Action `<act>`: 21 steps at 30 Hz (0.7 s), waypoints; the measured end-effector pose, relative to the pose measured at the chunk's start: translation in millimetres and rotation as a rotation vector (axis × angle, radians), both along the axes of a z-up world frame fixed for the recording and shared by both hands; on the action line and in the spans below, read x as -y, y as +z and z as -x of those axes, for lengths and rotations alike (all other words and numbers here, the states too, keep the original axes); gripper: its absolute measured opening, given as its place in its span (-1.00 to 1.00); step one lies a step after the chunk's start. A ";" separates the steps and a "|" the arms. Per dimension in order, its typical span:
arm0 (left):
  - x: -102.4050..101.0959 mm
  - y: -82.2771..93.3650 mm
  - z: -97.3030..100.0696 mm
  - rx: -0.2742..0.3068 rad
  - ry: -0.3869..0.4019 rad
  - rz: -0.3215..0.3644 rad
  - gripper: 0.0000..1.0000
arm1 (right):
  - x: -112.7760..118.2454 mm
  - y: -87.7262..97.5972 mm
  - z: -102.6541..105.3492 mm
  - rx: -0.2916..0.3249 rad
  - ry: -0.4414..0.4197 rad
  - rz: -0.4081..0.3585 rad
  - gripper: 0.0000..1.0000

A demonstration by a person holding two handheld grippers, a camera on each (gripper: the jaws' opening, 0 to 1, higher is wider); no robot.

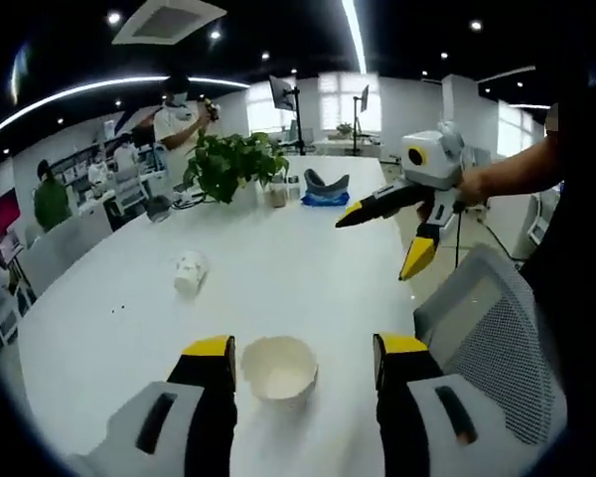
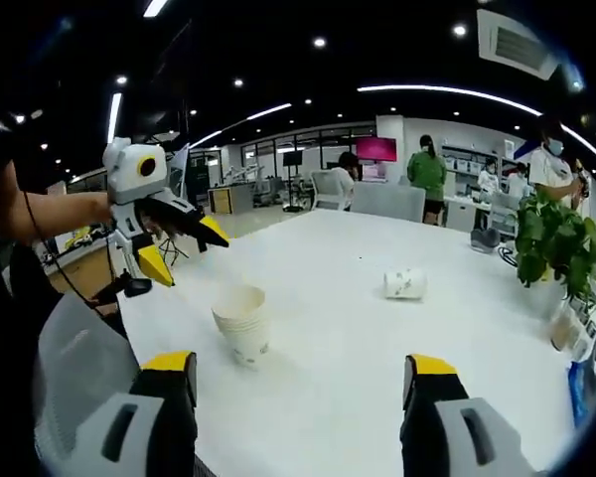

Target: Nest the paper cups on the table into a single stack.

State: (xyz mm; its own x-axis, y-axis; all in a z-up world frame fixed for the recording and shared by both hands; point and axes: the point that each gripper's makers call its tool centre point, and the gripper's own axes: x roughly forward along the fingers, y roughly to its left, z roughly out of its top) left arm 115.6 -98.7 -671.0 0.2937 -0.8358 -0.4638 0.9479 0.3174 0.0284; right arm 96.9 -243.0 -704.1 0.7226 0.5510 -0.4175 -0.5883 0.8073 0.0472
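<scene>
While both hand-held grippers hang above the white desk (image 1: 308,258) with jaws spread wide and empty, the stack of paper cups (image 2: 241,323) stands upright near the desk's edge, between the left hand-held gripper (image 1: 303,360)'s jaws in its view. Farther in, a lone paper cup (image 2: 404,284) lies on its side. The right hand-held gripper (image 2: 303,380) holds nothing; a potted plant (image 1: 233,165) sits beyond.

On the white table (image 2: 338,328), two groups of paper cups are counted: one upright nested stack of cups (image 2: 241,323), in which at least three rims can be made out, and one single cup (image 2: 404,284) lying on its side, well apart from the stack. One potted plant (image 2: 554,241) is seen at the table's far end. Two grippers are counted, each with two yellow-tipped jaws.
</scene>
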 end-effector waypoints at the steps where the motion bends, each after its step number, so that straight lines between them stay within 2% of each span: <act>1: -2.4 2.4 -1.1 0.012 0.022 0.013 0.16 | 1.8 1.2 -2.2 0.003 0.000 -0.002 0.74; 5: -14.5 9.1 -0.8 0.027 0.085 0.053 0.29 | 9.9 6.0 -12.5 0.014 -0.001 0.004 0.74; 12: -33.3 18.7 0.0 0.056 0.188 0.104 0.49 | 27.3 11.7 -44.5 0.031 0.017 0.035 0.74; 17: -42.7 16.0 5.5 0.064 0.221 0.095 0.63 | 40.0 9.1 -75.6 0.036 0.004 0.043 0.73; 21: -50.4 13.4 7.6 0.049 0.242 0.098 0.66 | 48.8 8.5 -98.9 0.038 -0.017 0.027 0.73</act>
